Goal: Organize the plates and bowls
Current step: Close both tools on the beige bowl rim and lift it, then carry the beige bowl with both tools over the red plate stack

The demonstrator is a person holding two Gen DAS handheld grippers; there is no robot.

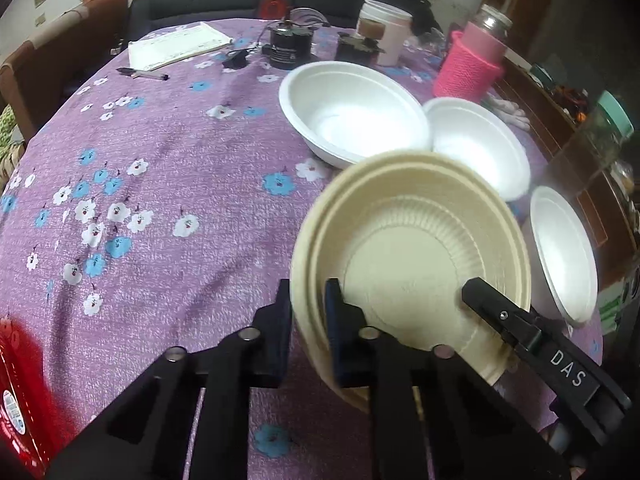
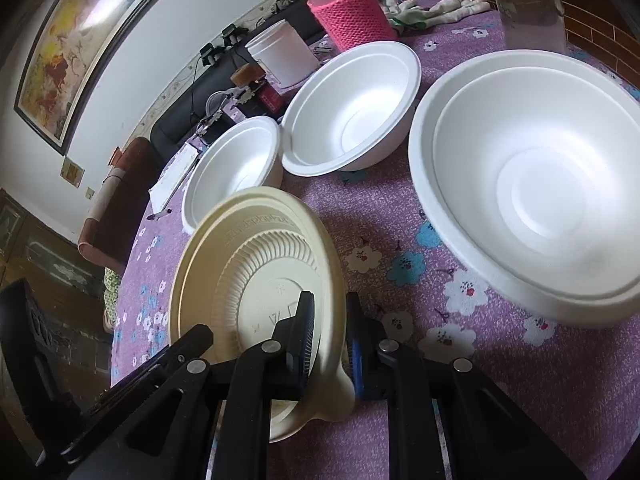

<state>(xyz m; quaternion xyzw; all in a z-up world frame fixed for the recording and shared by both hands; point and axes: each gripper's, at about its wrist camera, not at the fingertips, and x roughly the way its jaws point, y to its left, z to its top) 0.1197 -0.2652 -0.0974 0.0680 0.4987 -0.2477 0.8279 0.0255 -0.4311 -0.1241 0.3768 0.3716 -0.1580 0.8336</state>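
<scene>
Both grippers grip a stack of cream plastic bowls (image 1: pixel 412 248), tilted above the purple flowered tablecloth (image 1: pixel 160 200). My left gripper (image 1: pixel 308 320) is shut on its left rim. My right gripper (image 2: pixel 328 336) is shut on the opposite rim; the right wrist view shows the ribbed underside of the stack (image 2: pixel 256 276). The right gripper's finger (image 1: pixel 500 316) shows inside the bowl in the left wrist view. White foam bowls stand beyond: a large one (image 1: pixel 352 108), a middle one (image 1: pixel 480 148), a small one (image 1: pixel 564 252). In the right wrist view two nested white bowls (image 2: pixel 532 184) stand at right.
A pink knit-covered jar (image 1: pixel 472 60), a white cup (image 1: pixel 384 32), black gadgets (image 1: pixel 288 46), a notepad (image 1: pixel 176 46) and a pen (image 1: pixel 144 74) sit at the table's far side. A red object (image 1: pixel 16 392) is at the left near edge. A glass jar (image 2: pixel 528 4) stands far right.
</scene>
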